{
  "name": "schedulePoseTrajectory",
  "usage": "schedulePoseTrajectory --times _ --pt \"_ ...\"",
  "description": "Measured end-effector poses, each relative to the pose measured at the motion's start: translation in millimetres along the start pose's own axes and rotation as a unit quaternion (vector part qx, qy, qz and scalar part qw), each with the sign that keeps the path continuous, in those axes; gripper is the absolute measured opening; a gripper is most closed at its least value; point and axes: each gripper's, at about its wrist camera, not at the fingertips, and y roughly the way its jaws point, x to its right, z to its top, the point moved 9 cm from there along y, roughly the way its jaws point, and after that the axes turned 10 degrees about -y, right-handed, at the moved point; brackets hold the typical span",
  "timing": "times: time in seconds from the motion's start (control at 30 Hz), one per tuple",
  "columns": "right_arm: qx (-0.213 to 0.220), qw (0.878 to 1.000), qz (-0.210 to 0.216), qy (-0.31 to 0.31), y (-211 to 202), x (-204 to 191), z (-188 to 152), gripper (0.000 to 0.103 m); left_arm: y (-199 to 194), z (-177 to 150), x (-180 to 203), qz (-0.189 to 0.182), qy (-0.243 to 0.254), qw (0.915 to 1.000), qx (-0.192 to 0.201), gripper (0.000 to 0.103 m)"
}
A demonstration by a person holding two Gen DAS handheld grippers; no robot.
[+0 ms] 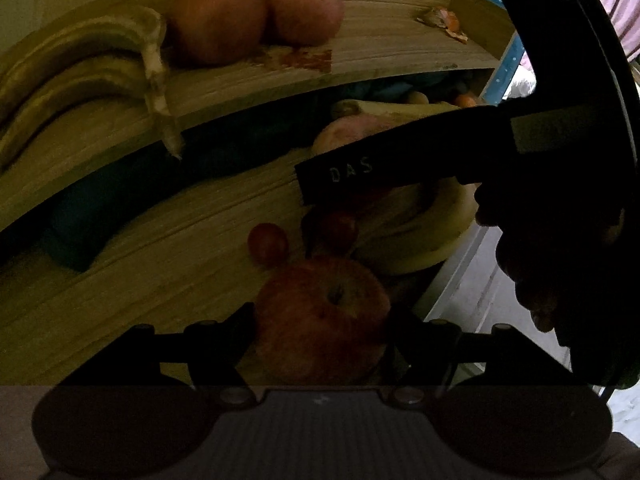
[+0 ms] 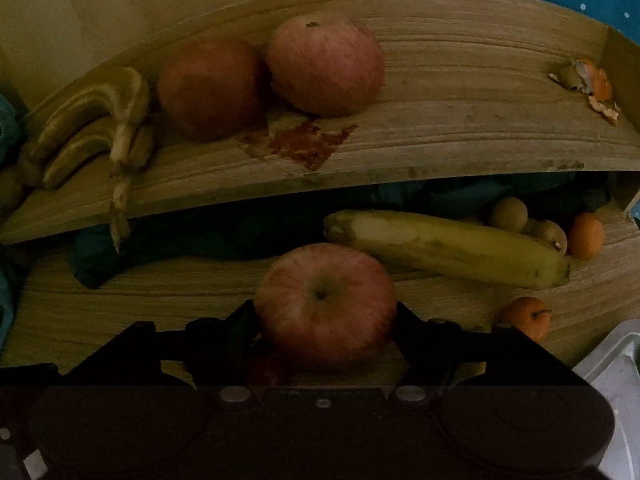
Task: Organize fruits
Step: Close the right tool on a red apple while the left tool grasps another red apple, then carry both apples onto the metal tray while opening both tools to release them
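Right claw (image 2: 325, 322): jaws spread about as wide as the apple (image 2: 325, 304) between them and clamped on its flanks, stem dimple facing the camera.
Left claw (image 1: 322, 330): likewise spread wide and closed on a second apple (image 1: 322, 320), one jaw on each side (dim light, but both jaws appear to meet the skin).
Landmark: the lower shelf (image 2: 160, 304), a wooden board; everything else is placed from it.
Held apples: both sit low over the front part of the lower shelf; whether they rest on it or hang just clear, I cannot tell.
Handling: an apple is firm, fairly heavy and smooth-skinned, so it should take a squeeze across its widest girth; it would likely bruise if dropped or pinched hard.
On the lower shelf: a banana (image 2: 448, 250) behind the right claw's apple, two small oranges (image 2: 526, 318) toward its right end, two grapes (image 1: 268, 244) beyond the left claw's apple.
Upper shelf (image 2: 460, 92): above and behind the lower shelf, carrying two apples (image 2: 326, 64) side by side, a banana bunch (image 2: 96, 120) at its left end, orange peel (image 2: 592, 84) at its right end.
Likely step: carrying the held apples up to join the pair.
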Motion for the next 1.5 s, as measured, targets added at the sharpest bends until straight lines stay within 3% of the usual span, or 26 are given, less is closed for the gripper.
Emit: schedulePoseTrajectory --times 0.4,0.77,1.0,1.23,1.5 --pt "0.026 0.999 0.039 0.008 -11 2 -15 0.070 -10 -6 -21 0.012 -0.048 0.9987 0.007 0.074" --pt "0.051 0.996 0.069 0.013 -49 -9 -17 0.070 -26 -11 -30 0.030 -0.074 0.9966 0.019 0.074" --pt "0.078 0.994 0.070 0.032 -84 4 -28 0.070 -42 -12 -13 0.026 -0.064 0.9969 0.037 0.074" --pt "0.098 0.992 0.045 0.059 -129 38 -51 0.070 -50 -9 18 0.007 -0.045 0.9980 0.043 0.074" --pt "0.090 0.992 0.009 0.093 -147 83 -88 0.070 -44 -5 62 -0.013 -0.009 0.9991 0.038 0.074"
